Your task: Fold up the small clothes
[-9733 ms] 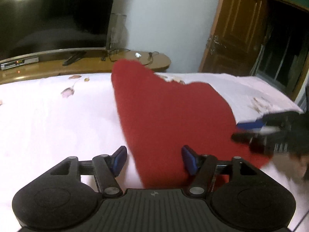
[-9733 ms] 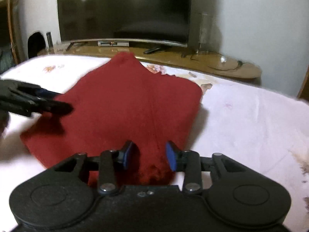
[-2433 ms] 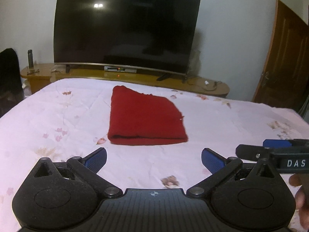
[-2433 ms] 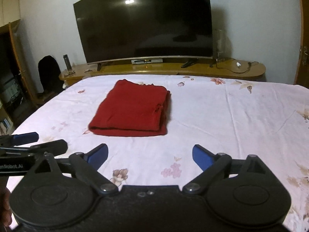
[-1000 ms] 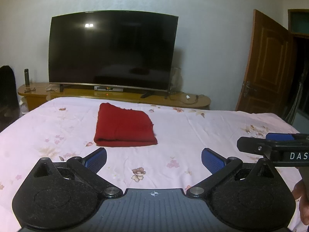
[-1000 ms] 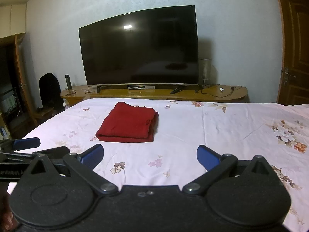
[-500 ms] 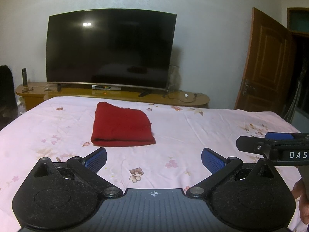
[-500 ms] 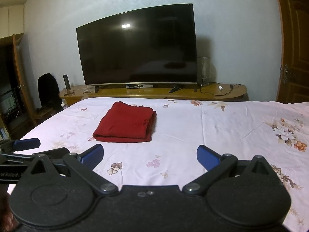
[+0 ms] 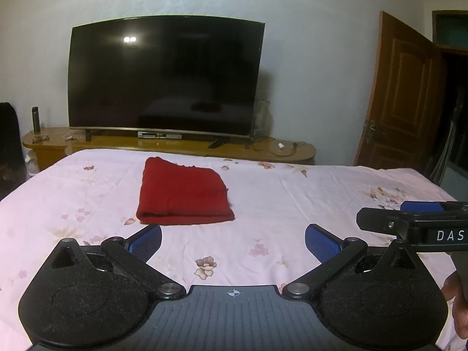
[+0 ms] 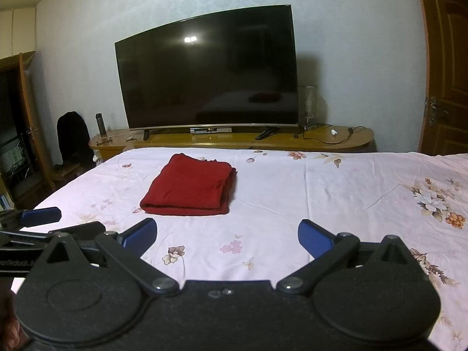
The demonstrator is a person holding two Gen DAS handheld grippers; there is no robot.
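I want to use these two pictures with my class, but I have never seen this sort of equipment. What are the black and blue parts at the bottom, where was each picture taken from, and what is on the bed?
No robot here: a person holds a two-finger gripping tool in each hand, with a wide-angle camera on each looking forward along its fingers. One picture comes from the left gripper, the other from the right gripper. The blue pads are the fingertips; both grippers are open and hold nothing. Each view also catches the other tool at its edge. On the floral bedsheet lies a folded red garment, touched by neither gripper. Behind the bed stands a dark television on a wooden stand.
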